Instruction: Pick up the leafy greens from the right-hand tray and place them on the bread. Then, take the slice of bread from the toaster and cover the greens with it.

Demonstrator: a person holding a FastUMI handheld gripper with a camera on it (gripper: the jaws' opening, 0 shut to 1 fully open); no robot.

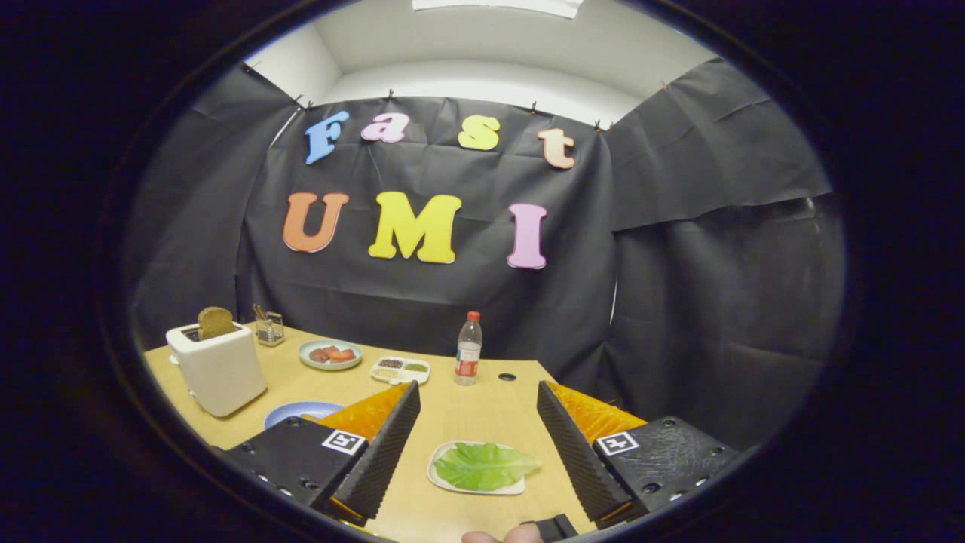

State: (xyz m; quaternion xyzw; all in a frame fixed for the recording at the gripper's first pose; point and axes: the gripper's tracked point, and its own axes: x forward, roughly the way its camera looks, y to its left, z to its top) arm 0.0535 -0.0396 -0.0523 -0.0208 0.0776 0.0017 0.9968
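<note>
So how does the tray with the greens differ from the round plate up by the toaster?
The tray is white and squarish, lying between the open gripper fingers; the round plate is pale green, far beyond them, between the toaster and the bottle. The tray holds one flat green leaf; the plate holds reddish pieces. Both rest flat on the wooden table.

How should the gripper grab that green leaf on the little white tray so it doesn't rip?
The leafy greens lie flat on the white tray, between the open fingers of the gripper. Probably best to come down from above and pinch the edge that sticks out past the tray's rim, on the side toward the right finger. That part overhangs, so a finger can likely slip under it.
</note>
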